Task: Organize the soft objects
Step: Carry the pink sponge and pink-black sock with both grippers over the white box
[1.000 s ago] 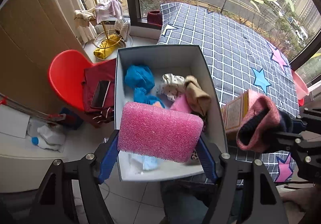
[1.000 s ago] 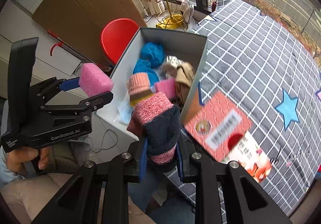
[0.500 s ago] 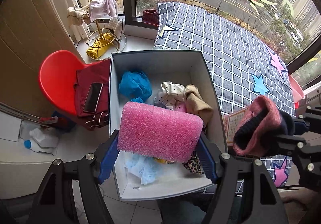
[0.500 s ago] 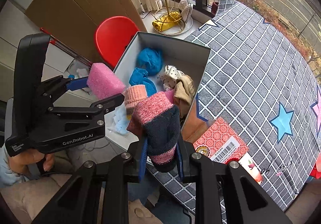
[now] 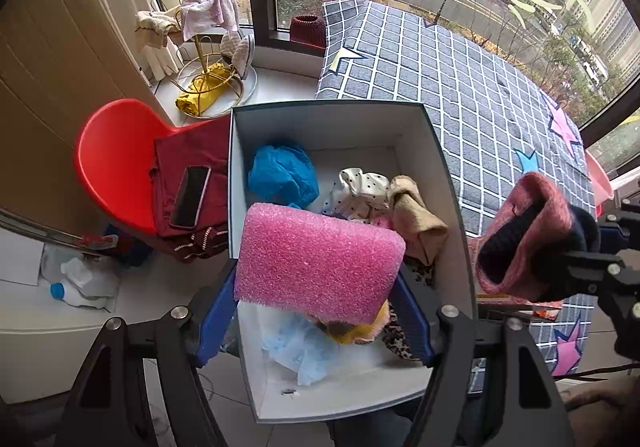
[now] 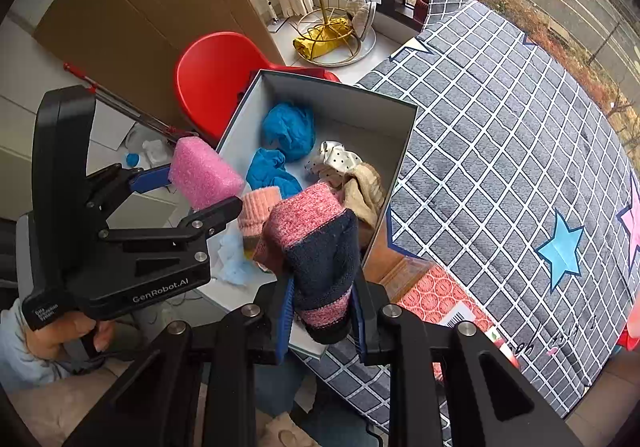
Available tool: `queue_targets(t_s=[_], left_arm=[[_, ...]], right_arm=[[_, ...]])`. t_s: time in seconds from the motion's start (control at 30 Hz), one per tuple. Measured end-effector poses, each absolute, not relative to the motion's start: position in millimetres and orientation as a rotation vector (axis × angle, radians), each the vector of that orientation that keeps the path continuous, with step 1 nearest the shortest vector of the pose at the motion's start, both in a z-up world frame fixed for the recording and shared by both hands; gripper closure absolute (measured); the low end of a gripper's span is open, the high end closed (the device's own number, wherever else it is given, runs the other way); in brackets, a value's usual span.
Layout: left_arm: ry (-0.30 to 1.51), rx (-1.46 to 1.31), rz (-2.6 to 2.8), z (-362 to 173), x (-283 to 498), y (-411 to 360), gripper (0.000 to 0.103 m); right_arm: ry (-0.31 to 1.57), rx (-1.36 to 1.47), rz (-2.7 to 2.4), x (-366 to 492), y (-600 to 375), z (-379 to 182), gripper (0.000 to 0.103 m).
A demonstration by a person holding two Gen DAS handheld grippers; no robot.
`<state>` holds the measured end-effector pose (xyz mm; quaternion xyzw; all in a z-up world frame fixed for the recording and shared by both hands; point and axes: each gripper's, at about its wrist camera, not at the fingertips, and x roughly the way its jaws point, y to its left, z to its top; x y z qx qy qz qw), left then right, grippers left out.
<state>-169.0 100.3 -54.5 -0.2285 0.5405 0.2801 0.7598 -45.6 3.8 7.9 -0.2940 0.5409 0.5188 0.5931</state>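
- Left gripper [image 5: 316, 311] clamped on a pink foam block [image 5: 318, 261], fingers [image 5: 216, 317] pressed against its two ends; block hangs over the near half of the open grey box [image 5: 448, 183]
- Right gripper [image 6: 322, 313] fingers [image 6: 285, 307] closed on a pink-and-navy knitted sock [image 6: 320, 247], cuff end pointing toward the box; sock is over the box's near corner, not inside it
- Box sits at the edge of a grey checked bed cover [image 6: 500, 127] with star patches
- Inside the box: blue cloth [image 5: 282, 173], white polka-dot piece [image 5: 362, 187], tan sock [image 5: 416, 219], pale blue cloth [image 5: 296, 347], something yellow [image 5: 360, 329] partly hidden under the foam
- Red patterned carton [image 6: 432, 293] lies on the cover just beside the box
- Red chair [image 5: 116, 163] left of the box, phone [image 5: 190, 197] on dark red cloth on its seat
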Motion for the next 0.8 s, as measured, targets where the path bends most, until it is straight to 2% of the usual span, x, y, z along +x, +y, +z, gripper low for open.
queue_targets(t_s=[0.8], left_arm=[[1.193,-0.502,0.586,-64,-145,124,0.028]], right_arm=[[1.322,-0.663,1.159,-25,33,-7,0.078]])
